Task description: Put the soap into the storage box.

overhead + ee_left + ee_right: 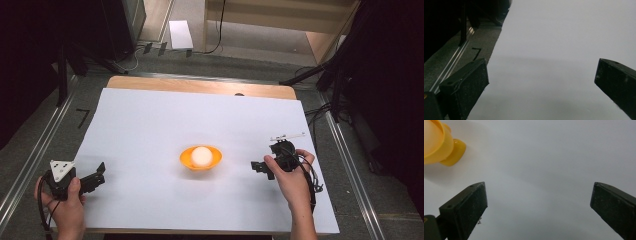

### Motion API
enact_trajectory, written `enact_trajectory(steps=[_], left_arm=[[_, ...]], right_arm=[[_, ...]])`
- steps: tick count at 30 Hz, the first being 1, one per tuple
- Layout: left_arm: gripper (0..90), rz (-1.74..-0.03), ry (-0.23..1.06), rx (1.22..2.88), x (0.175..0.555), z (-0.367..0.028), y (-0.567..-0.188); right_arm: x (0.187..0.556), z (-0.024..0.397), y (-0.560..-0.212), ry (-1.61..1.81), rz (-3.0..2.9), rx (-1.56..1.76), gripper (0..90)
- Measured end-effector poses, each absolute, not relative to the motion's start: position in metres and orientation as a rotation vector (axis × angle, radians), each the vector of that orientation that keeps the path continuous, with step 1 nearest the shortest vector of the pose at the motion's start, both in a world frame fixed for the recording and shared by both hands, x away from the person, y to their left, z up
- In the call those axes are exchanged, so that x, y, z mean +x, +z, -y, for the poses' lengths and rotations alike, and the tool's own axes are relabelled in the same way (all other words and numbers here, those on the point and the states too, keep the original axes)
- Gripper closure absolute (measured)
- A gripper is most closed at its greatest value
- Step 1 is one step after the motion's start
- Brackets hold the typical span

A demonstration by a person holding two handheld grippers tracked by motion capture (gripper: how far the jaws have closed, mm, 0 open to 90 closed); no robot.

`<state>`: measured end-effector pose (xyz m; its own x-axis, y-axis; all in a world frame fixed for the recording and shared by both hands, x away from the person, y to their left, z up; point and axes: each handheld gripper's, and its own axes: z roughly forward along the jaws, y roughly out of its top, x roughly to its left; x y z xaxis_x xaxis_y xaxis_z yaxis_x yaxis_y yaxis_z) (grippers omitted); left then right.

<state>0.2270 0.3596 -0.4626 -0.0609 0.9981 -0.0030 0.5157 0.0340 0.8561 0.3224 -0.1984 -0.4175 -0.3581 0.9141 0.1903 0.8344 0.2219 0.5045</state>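
A: Surface [150, 125] is covered by a white sheet, a wood strip bare at its far edge. Dark stands and grey floor around it.

B: Noted. Left claw [95, 176]?

A: Held in the person's left hand [65, 205] near the sheet's near-left corner, grey three-cornered plate [61, 169] on top. Jaws stand wide apart, nothing between them. In the left gripper view the left claw [541, 82] has only bare white sheet ahead, with the sheet's edge and the floor off to its left.

B: Right claw [260, 166]?

A: In the right hand [292, 177], jaws also spread apart, empty. They point across the sheet toward the orange bowl [201, 159].

B: The bowl's place?

A: Well apart from both claws, between them, somewhat nearer the right one. A pale ball [201, 155] sits inside it. In the right gripper view the right claw [539, 202] has the orange bowl [441, 147] ahead and off to its left, not touching.

B: Anything else?

A: A thin white stick [287, 136] lies on the sheet just beyond the right claw.
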Motion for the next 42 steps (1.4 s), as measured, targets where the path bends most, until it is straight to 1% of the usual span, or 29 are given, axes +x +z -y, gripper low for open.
enact_trajectory(steps=[29,42], left_arm=[[0.0,-1.653,0.940,1.555,0.227,-0.358,-0.463],[0.0,-1.651,0.943,1.557,0.227,-0.358,-0.463]], right_arm=[[0.297,0.257,-0.436,0.878,-2.239,1.699,1.0],[0.285,0.281,-0.448,0.900,-2.219,1.631,1.0]])
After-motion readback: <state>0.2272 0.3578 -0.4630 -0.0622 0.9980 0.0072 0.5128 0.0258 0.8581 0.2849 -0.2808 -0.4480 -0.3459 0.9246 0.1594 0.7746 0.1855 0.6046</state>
